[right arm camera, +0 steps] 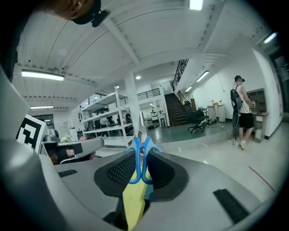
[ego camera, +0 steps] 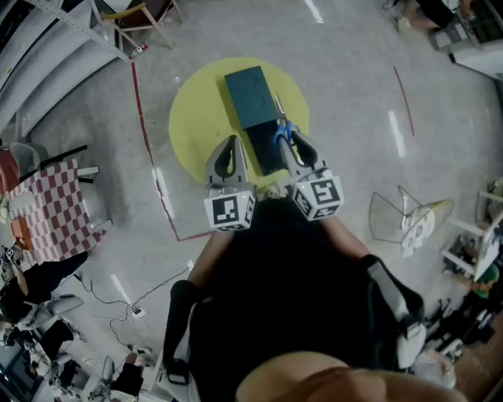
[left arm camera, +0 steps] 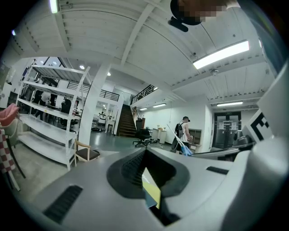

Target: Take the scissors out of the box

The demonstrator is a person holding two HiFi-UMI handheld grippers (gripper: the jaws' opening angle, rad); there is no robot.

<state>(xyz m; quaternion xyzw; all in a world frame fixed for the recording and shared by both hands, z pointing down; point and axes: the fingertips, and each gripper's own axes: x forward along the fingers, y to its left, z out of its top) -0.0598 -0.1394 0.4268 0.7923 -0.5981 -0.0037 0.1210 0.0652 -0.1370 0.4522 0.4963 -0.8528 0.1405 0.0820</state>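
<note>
A dark teal box (ego camera: pixel 248 96) lies on a round yellow table (ego camera: pixel 189 129). Blue-handled scissors (ego camera: pixel 281 126) hang above the box's near end, their blades pointing away from me. My right gripper (ego camera: pixel 284 135) is shut on them. In the right gripper view the blue handle loops (right arm camera: pixel 137 162) sit pinched between the pads of the right gripper (right arm camera: pixel 139 151), and the blades rise past the tips. My left gripper (ego camera: pixel 233 141) hovers beside the box's left edge with its jaws together and nothing in them. In its own view the left gripper (left arm camera: pixel 145 151) shows only table and box through its hollow.
Red tape lines (ego camera: pixel 145 133) run over the grey floor around the table. A checkered cloth (ego camera: pixel 51 208) is at the left and a wire rack (ego camera: pixel 409 216) at the right. A chair (ego camera: pixel 141 20) stands behind the table. White shelves (left arm camera: pixel 45 117) and a standing person (right arm camera: pixel 241 113) are far off.
</note>
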